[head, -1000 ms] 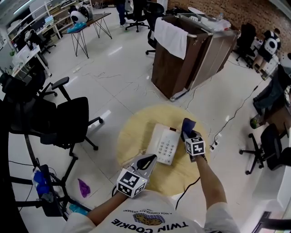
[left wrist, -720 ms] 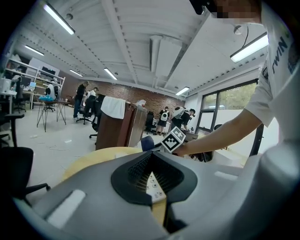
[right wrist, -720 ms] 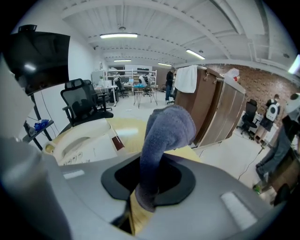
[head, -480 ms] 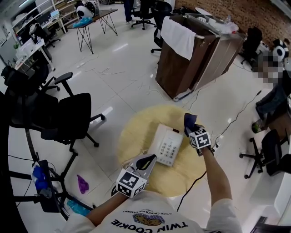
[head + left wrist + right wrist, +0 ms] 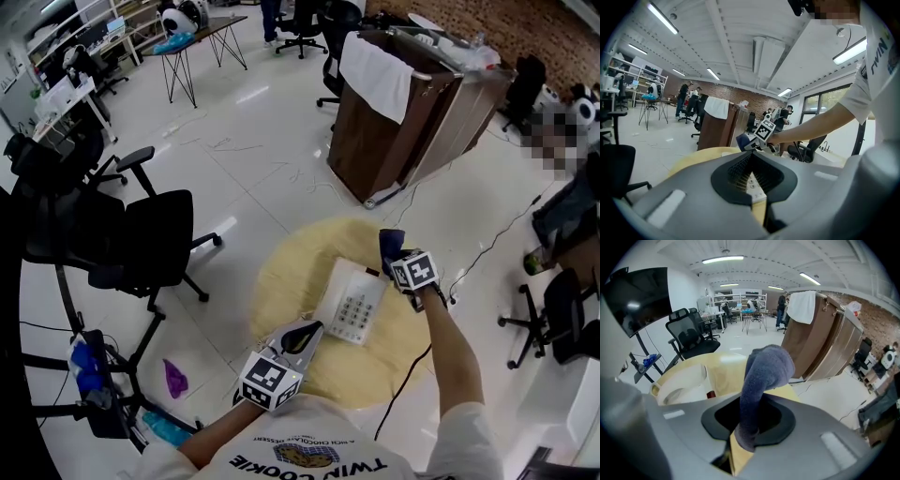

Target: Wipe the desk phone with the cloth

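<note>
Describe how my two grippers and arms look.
Left gripper and right gripper: grey moulded bodies, black jaw pads, each topped by a white cube with black square markers. The person wears a white short-sleeved T-shirt with printed lettering; forearms bare.

"TWIN COOKIE" stands in dark capitals on the person's white shirt; the smaller print beside it is unreadable

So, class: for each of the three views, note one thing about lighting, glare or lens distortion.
Head view: lights glare off the glossy floor, and a black arc cuts the left edge. Left gripper view: black rounded corners, bright light strips overhead. Right gripper view: the same round vignette, and the cloth, close to the lens, looms large.
</note>
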The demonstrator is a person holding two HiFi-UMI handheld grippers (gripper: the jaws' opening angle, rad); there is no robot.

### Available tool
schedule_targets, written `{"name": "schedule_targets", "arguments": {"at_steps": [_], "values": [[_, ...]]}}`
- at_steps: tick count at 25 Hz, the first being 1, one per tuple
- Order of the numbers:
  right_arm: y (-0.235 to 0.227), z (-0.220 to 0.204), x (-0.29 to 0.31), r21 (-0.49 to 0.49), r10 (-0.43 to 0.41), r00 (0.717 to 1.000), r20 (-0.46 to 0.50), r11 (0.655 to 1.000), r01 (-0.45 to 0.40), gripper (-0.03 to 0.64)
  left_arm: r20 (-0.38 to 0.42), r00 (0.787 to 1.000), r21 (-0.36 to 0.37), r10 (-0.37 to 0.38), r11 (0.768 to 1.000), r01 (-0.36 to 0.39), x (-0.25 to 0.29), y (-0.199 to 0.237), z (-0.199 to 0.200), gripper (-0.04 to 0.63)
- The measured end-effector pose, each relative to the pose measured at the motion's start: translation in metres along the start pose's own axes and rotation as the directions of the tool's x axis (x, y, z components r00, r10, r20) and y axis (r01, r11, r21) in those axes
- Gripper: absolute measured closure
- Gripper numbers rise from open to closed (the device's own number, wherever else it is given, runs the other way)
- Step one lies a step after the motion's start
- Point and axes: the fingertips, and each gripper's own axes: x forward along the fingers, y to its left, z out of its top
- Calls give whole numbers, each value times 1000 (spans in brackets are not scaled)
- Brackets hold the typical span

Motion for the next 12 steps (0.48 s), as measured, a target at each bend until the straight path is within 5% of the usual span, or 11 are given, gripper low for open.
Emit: {"name": "schedule_targets", "arguments": {"at_steps": [12], "values": [[24,35,29,-25,38,998,-54,999,-39,551,-8,1000,-17,-21,1000,20,-6,9,-4,603]]}}
